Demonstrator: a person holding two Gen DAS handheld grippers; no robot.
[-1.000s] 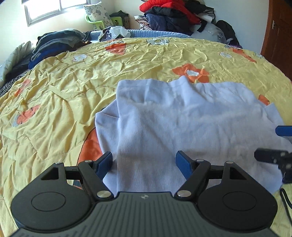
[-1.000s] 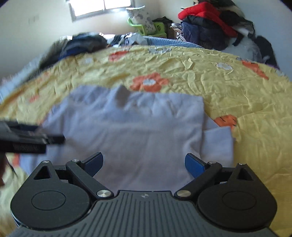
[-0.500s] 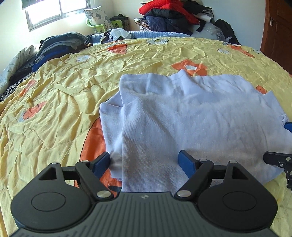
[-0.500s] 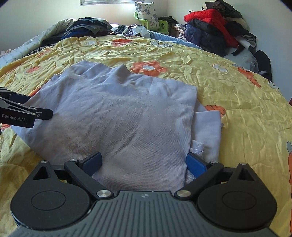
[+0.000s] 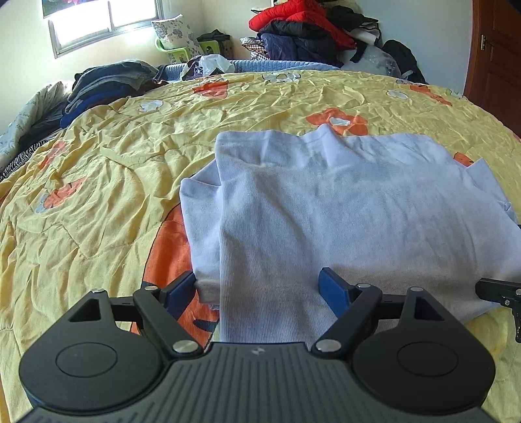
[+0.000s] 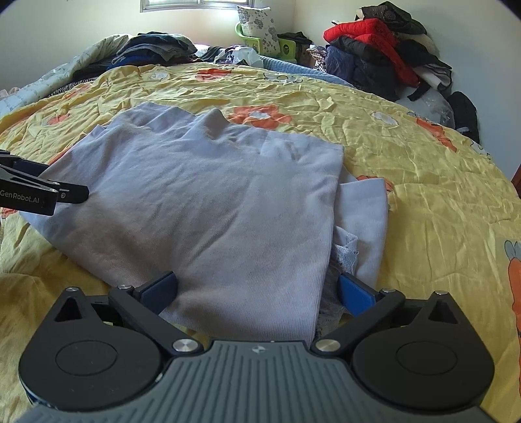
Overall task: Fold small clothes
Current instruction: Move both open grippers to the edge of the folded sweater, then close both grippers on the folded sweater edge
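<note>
A pale lilac garment (image 5: 342,201) lies folded on the yellow flowered bedspread (image 5: 114,195), with a sleeve layer sticking out at each side. My left gripper (image 5: 257,286) is open at its near left edge, blue pads astride the cloth without pressing it. In the right wrist view the garment (image 6: 211,201) fills the middle. My right gripper (image 6: 257,288) straddles its near right corner, jaws opening wide, cloth between them but not pinched. Each gripper's tip shows in the other's view: the right gripper (image 5: 498,293) and the left gripper (image 6: 32,195).
A pile of red and dark jackets (image 5: 309,29) is heaped at the far right of the bed (image 6: 423,182). Folded dark clothes (image 5: 107,81) are stacked at the far left. A green basket with a pillow (image 5: 176,39) stands under the window. A wooden door (image 5: 495,58) is at the right.
The right gripper slid right along the garment's near edge and its jaws spread wider. The left gripper stayed nearly still and opened slightly. The garment has not moved.
</note>
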